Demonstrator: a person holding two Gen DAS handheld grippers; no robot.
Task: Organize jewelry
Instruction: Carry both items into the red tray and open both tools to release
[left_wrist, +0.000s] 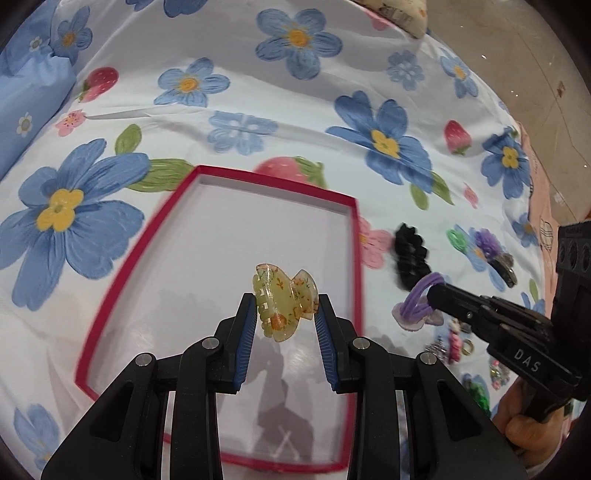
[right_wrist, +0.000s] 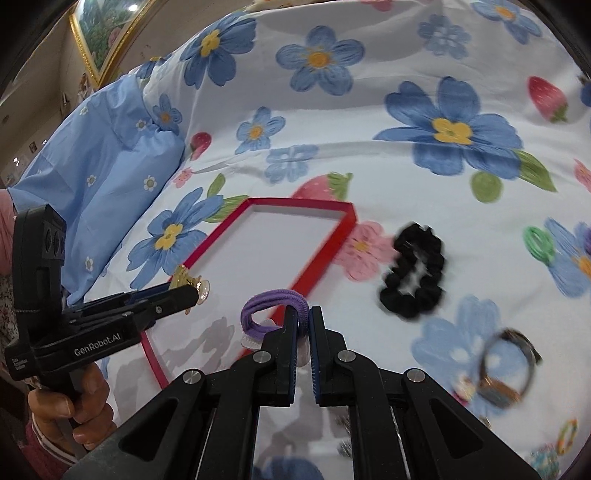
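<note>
Left tool (left_wrist: 285, 314) held stiff, brittle claw clip (left_wrist: 284, 302) above red tray (left_wrist: 110, 291); right tool (right_wrist: 303, 319) pinched soft purple hair tie (right_wrist: 271, 308) beside tray.

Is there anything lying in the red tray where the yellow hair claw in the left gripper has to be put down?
Nothing visible: the red tray shows only a bare white floor beneath the hair claw held by the left gripper.
</note>
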